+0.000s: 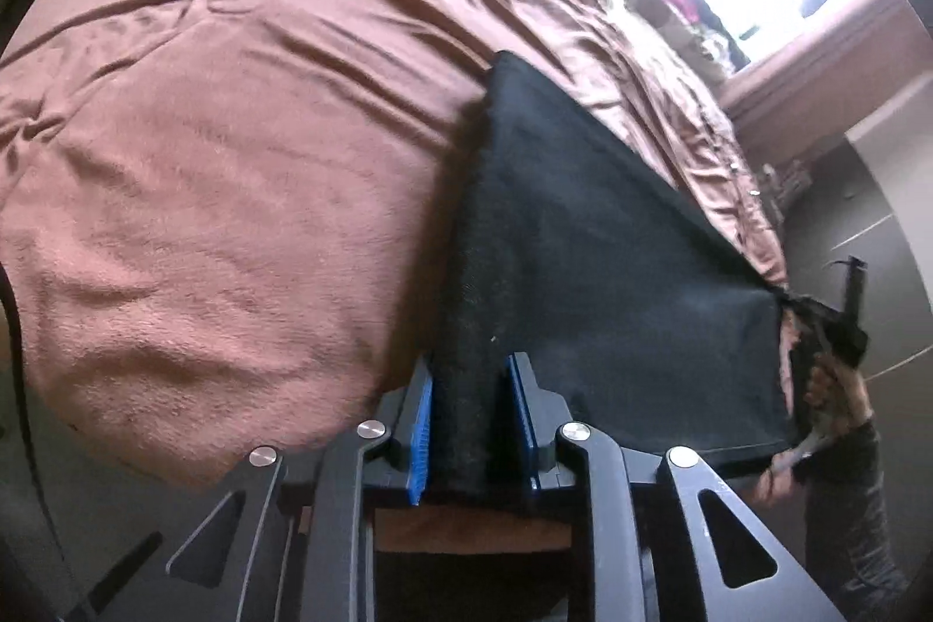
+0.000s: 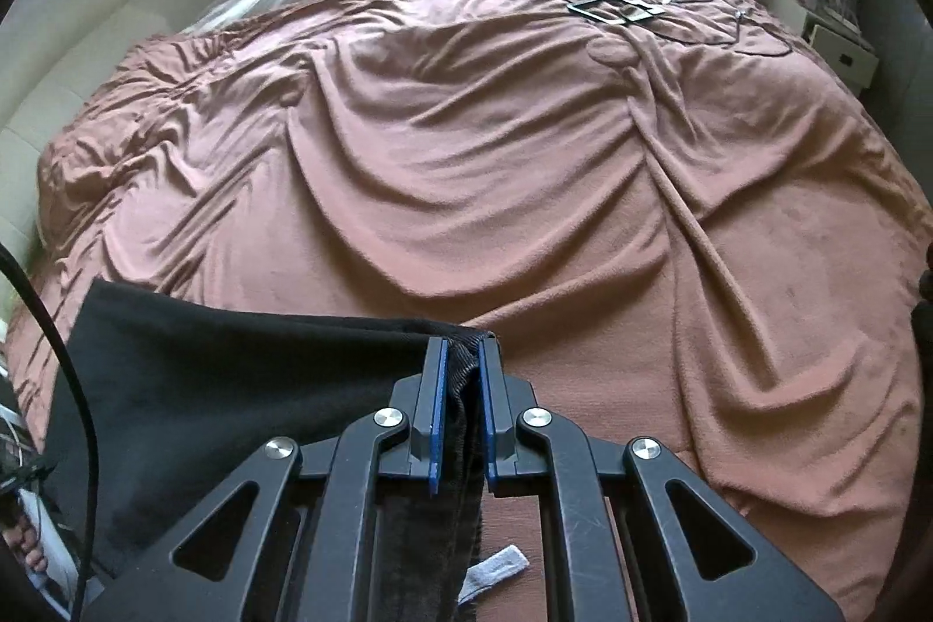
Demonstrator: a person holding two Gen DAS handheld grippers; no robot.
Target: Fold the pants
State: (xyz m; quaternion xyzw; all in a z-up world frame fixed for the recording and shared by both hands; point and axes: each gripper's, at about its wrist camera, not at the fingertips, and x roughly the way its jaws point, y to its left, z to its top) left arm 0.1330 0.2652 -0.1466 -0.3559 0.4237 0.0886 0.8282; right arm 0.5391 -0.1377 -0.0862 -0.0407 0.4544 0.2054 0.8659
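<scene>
Holding the black pants [image 1: 583,260] stretched between the two tools, the person appears to be mid-fold, with the cloth carried over the near part of the bed [image 1: 204,155]; the left hand-held gripper [image 1: 469,424] is clenched on a bunched edge of the fabric, its blue pads [image 1: 421,424] pressed in on either side of a thick ridge of cloth; the right hand-held gripper [image 2: 463,412] is likewise clamped on the pants [image 2: 233,377], pinching what looks like a ribbed seam or waistband at one corner; in the left wrist view that second tool shows at the far corner of the cloth, so the garment spans from one grip to the other as a taut dark panel, its far end resting on the brown blanket [image 2: 495,185]; a small pale tag [image 2: 495,572] hangs beneath the right grip; whether the legs are already doubled over cannot be told; judging by this, the next move calls for keeping both edges level, laying the panel down flat on the blanket, and only then letting go, since uneven tension would likely skew the crease.
</scene>
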